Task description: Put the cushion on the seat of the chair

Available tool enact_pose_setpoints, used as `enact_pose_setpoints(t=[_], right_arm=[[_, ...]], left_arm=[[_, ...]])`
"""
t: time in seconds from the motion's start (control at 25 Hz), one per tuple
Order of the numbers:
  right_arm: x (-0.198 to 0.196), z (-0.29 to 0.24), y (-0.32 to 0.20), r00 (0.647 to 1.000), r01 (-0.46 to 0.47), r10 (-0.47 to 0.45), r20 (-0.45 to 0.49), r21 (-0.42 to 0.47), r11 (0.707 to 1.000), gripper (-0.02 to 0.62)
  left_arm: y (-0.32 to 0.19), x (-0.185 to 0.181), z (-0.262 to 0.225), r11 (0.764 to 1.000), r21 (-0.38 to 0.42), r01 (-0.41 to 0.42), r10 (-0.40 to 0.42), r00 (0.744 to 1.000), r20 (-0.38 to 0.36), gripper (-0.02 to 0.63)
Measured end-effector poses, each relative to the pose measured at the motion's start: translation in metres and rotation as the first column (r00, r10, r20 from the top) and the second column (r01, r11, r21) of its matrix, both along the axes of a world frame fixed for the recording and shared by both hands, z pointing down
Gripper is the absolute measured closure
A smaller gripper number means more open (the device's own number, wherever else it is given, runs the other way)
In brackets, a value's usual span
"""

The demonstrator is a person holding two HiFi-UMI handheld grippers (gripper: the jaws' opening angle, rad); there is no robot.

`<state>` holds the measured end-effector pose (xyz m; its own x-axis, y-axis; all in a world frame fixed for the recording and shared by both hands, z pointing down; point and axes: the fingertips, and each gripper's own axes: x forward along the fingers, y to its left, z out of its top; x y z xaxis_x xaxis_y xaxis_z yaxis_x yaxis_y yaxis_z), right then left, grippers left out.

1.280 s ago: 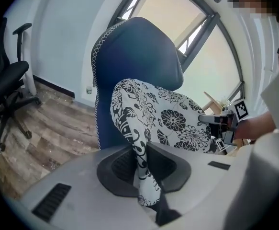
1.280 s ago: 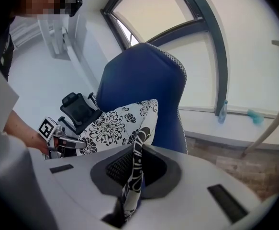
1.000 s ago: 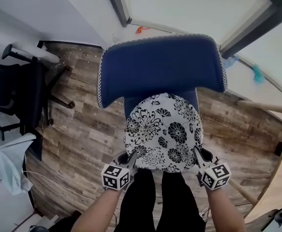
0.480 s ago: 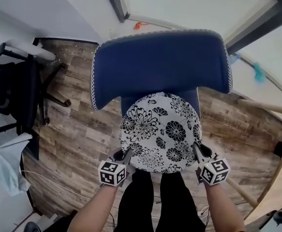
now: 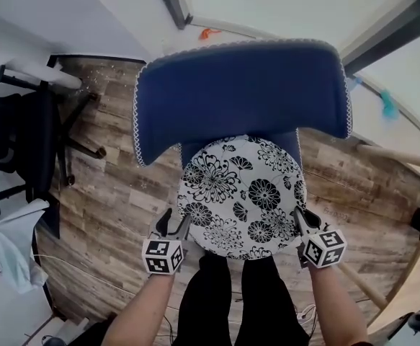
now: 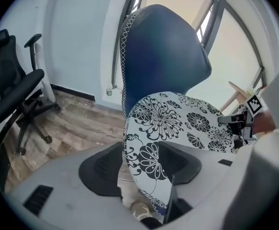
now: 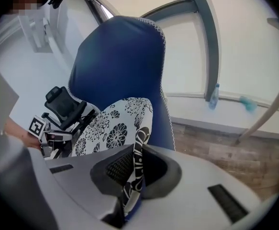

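The round white cushion with black flowers (image 5: 242,193) lies over the seat of the blue chair (image 5: 242,92), its far edge near the backrest. My left gripper (image 5: 175,223) is at the cushion's near-left rim. Its jaws are opening and stand wide, with the rim (image 6: 151,159) between them and a gap beside the left pad. My right gripper (image 5: 300,218) is shut on the near-right rim, which stands pinched between the pads (image 7: 137,169). A strip of blue seat (image 5: 295,141) shows behind the cushion.
A black office chair (image 5: 29,135) stands to the left on the wood floor. The person's dark legs (image 5: 231,294) are right at the chair's front. Behind the chair are a white wall and window frames, and a bottle (image 7: 214,96) on the sill. A wooden rail (image 5: 393,157) runs at the right.
The cushion has come down and forward over the seat with both grippers. The left jaws were shut on its rim and now stand spread apart.
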<state>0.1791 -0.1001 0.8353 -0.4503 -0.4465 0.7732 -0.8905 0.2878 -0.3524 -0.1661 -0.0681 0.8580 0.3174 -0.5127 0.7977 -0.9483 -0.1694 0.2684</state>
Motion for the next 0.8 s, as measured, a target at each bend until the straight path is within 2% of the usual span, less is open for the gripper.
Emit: enact_pose_setpoints(t=[0.2,0.32,0.44,0.56,0.68,0.8], right_arm=[[0.003,0.003,-0.001,0.999,-0.019,0.020,0.025,-0.004,1.000,0.557],[0.010,0.004,-0.003,0.999,-0.030,0.030,-0.040,0.011,0.999,0.549],[0.022,0.005,-0.006,0.988,-0.037,0.041,-0.147,0.029,0.999,0.461],[0.031,0.001,-0.008,0.978,-0.052,0.061,-0.198,0.051,0.997,0.395],[0.033,-0.016,-0.014,0.975,-0.050,0.072,-0.210,0.108,0.993,0.387],[0.023,-0.046,-0.020,0.981,-0.032,0.072,-0.180,0.220,0.975,0.387]], left_arm=[[0.001,0.002,-0.008,0.999,0.008,-0.043,0.043,0.999,-0.014,0.390],[-0.001,0.000,-0.016,0.998,0.030,-0.056,0.056,0.998,-0.014,0.390],[-0.006,-0.002,-0.024,0.997,0.053,-0.049,0.051,0.998,-0.024,0.390],[-0.008,-0.001,-0.033,0.997,0.070,-0.044,0.047,0.998,-0.034,0.390],[-0.010,0.000,-0.045,0.995,0.092,-0.037,0.041,0.998,-0.041,0.390],[-0.010,-0.002,-0.057,0.994,0.108,-0.035,0.040,0.998,-0.042,0.390]])
